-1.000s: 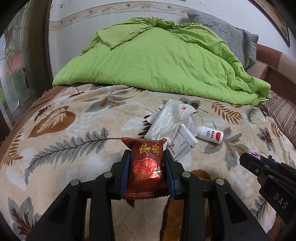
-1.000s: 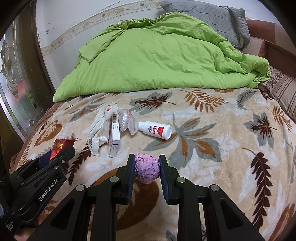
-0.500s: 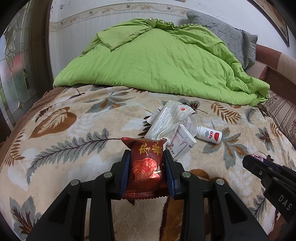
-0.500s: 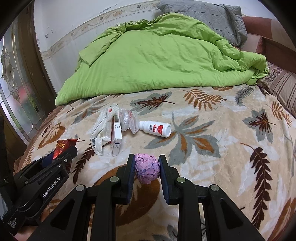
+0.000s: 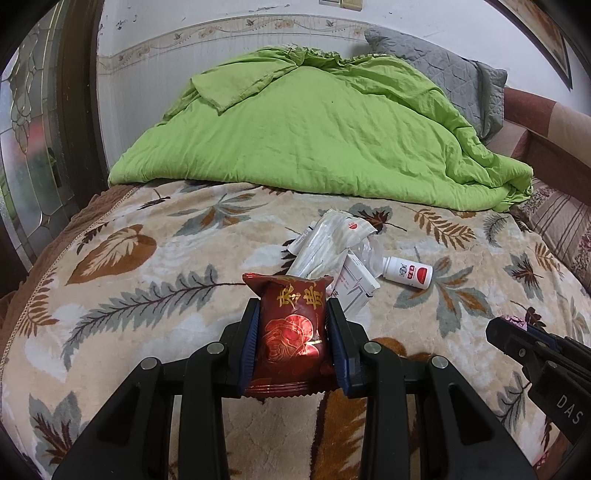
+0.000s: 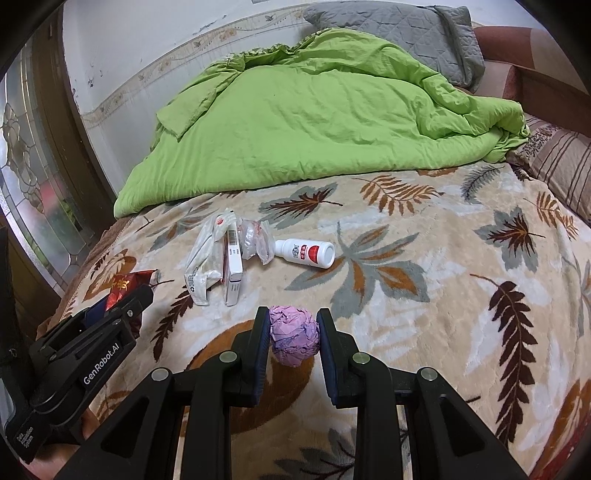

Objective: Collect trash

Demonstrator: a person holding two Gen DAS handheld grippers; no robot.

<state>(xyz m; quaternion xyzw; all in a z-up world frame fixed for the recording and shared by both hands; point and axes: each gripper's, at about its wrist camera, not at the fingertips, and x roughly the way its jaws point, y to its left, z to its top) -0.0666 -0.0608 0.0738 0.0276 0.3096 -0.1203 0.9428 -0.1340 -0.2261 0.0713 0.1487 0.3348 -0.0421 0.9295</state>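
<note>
The bed (image 5: 122, 280) wears a plush leaf-print blanket; a crumpled green duvet (image 5: 314, 136) hides its far half, with a quilted grey pillow (image 6: 402, 33) behind. On the blanket lie a flat white pouch (image 6: 205, 266), a thin carton (image 6: 233, 271), crinkled clear plastic (image 6: 255, 240) and a smooth white bottle (image 6: 306, 253), their print too small to read. The left tool (image 5: 291, 332) grips a glossy red snack packet (image 5: 291, 321), its lower edge partly covered. The right tool (image 6: 293, 339) clamps a crumpled purple paper ball (image 6: 293, 339)
</note>
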